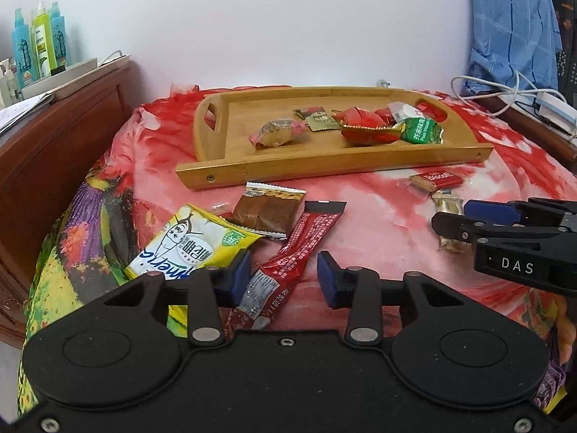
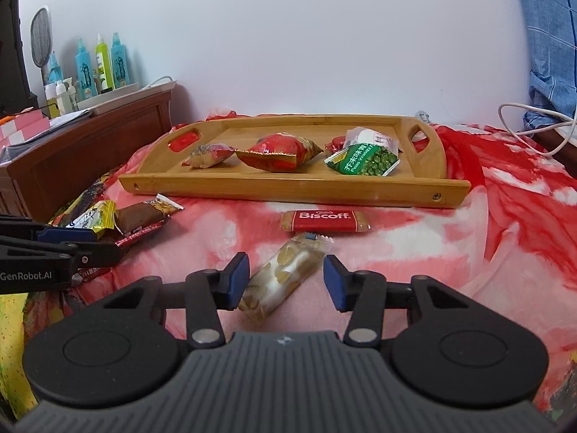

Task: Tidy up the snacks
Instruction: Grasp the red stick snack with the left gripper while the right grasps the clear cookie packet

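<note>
Left wrist view: the left gripper has its jaws apart around a long dark-red foil snack stick lying on the flowered red bedspread, short of the bamboo tray.

Right wrist view: the right gripper has its jaws apart astride a gold-and-white wrapped snack lying on the bedspread.

Spray bottles crowd a wooden cabinet; white cable trails beside blue cloth.

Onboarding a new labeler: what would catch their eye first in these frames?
The wooden tray at the back of the bright floral bedspread, already holding several wrapped snacks. In front, the left gripper straddles a long red stick packet, and the right gripper straddles a gold-and-white packet, jaws not visibly clamped.
</note>
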Tool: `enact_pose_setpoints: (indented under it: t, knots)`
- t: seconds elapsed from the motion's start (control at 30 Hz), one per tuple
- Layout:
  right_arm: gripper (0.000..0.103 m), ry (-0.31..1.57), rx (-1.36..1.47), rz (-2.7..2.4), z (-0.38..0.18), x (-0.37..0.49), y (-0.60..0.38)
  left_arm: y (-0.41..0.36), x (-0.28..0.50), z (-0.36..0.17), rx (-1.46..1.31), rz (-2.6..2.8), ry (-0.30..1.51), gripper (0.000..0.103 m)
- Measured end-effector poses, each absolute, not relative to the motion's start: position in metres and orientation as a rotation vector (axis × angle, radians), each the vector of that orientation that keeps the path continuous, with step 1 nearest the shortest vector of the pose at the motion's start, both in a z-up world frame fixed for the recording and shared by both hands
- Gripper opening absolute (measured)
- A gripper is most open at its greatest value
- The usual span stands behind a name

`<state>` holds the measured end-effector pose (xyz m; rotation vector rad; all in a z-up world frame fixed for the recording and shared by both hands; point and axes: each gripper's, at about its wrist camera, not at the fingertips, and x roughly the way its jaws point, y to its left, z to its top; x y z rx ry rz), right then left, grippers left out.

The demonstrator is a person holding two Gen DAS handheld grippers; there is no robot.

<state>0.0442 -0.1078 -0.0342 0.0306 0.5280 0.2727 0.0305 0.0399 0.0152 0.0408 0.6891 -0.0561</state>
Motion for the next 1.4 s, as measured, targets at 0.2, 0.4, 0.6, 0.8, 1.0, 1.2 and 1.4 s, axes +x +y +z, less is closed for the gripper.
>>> enact_pose_setpoints:
  t: [0.2,0.4,0.6,0.8,1.0,1.2,1.4]
  knots:
    - [0.065,0.517,0.007,0.268,-0.037,0.044,-0.103,0.034,0.042,0.008,0.04,-0.069,0.731,0.064]
    - [0.066,0.489,-0.047,0.239,-0.04,0.041,-0.094,0.031,0.044,0.008,-0.004,-0.054,0.724,0.045]
    - [0.037,0.479,-0.028,0.225,-0.039,0.039,-0.094,0.024,0.035,0.013,-0.014,-0.089,0.72,0.031]
    - [0.025,0.458,0.041,0.198,-0.028,0.036,-0.103,0.022,0.033,0.026,-0.054,-0.063,0.699,0.031]
    - [0.025,0.438,0.073,0.202,-0.017,0.036,-0.111,0.022,0.04,0.046,-0.092,-0.046,0.675,0.031]
    - [0.025,0.402,0.1,0.197,-0.004,0.045,-0.121,0.023,0.056,0.064,-0.102,-0.021,0.65,0.031]
    - [0.025,0.381,0.133,0.182,0.01,0.065,-0.134,0.027,0.081,0.082,-0.122,0.0,0.622,0.031]
